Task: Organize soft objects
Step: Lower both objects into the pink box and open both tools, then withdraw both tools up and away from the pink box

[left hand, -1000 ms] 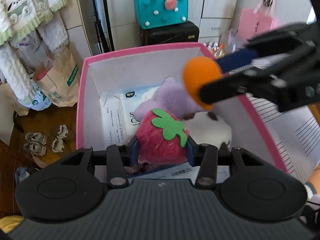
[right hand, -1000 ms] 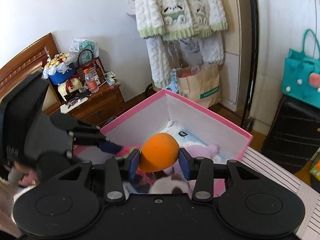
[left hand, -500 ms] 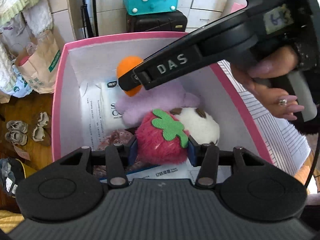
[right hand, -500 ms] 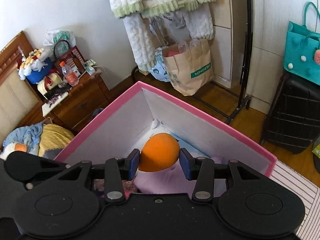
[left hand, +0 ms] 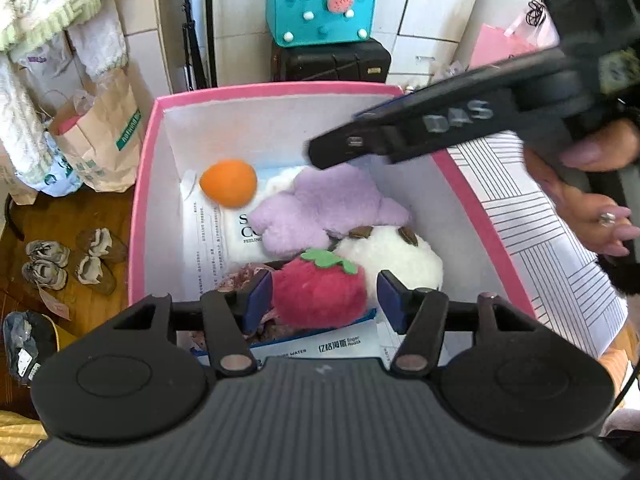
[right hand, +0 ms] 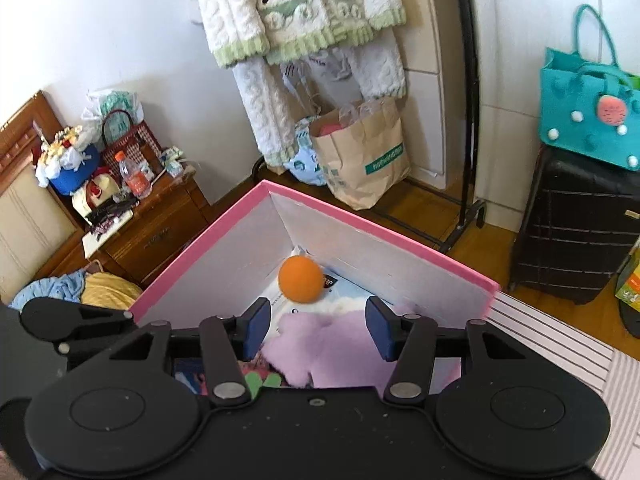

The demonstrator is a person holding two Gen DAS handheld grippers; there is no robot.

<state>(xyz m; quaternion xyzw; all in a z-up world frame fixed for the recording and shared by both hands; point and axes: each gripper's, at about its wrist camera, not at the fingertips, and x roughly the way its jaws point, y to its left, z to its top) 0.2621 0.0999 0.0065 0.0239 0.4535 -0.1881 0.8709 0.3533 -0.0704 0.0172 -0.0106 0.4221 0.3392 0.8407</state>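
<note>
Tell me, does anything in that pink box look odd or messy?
Nothing stands out. The orange ball, purple plush, white plush and strawberry all lie inside the box, loosely piled on printed packets.

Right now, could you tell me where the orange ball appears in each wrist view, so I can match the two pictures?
Left wrist: the orange ball lies left of centre, in the pink box's far-left corner, beside the purple plush.
Right wrist: the orange ball sits near centre, in the box's far corner, beyond the open fingers.
Shared landmark: the teal bag.
</note>
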